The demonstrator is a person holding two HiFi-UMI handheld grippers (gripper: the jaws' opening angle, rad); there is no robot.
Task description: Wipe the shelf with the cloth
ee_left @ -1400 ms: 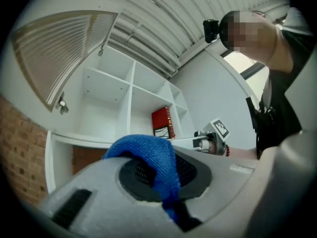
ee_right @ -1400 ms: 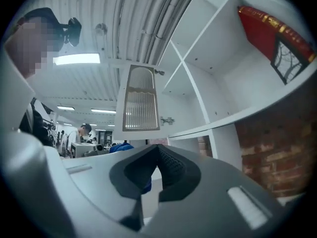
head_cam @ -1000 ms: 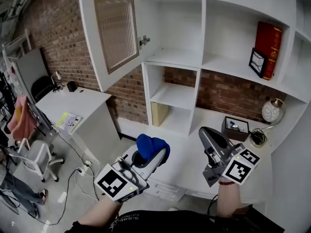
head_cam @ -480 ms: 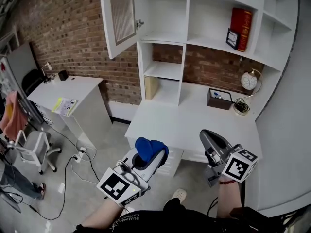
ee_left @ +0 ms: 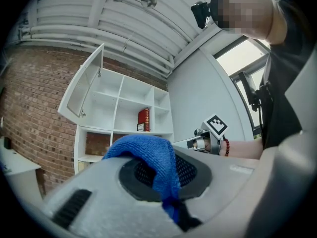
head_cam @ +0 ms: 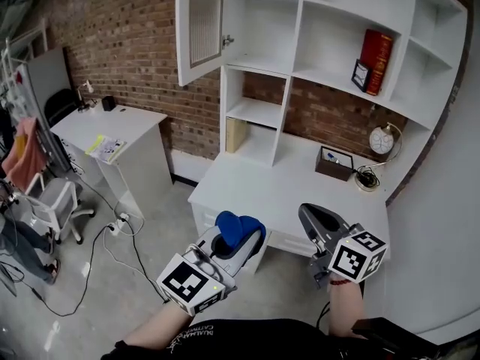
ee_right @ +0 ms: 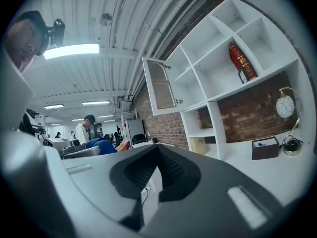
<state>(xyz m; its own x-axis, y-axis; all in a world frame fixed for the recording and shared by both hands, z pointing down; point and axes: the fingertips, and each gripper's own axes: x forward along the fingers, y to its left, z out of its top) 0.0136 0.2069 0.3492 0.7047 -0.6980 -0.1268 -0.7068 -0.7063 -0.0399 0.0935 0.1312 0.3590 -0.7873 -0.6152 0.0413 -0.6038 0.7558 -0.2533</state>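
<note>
A blue cloth (head_cam: 238, 228) bulges out from between the jaws of my left gripper (head_cam: 229, 244), which is shut on it; in the left gripper view the blue cloth (ee_left: 148, 157) drapes over the jaw tips. My right gripper (head_cam: 313, 222) is shut with nothing in it, held level with the left one in front of the white desk (head_cam: 285, 193). The white shelf unit (head_cam: 315, 66) stands on the desk against the brick wall, well ahead of both grippers. Its upper left cupboard door (head_cam: 199, 25) hangs open.
A red book (head_cam: 376, 60) and a small framed picture (head_cam: 361, 75) stand on an upper shelf. On the desk are a dark box (head_cam: 334, 163), a round clock (head_cam: 381, 139) and a coiled cable (head_cam: 366, 178). A second white table (head_cam: 112, 130) stands left; cables lie on the floor.
The view has drawn back and tilted: the shelf unit and desk now sit farther away and higher in the head view. Both grippers keep their hold and pose.
</note>
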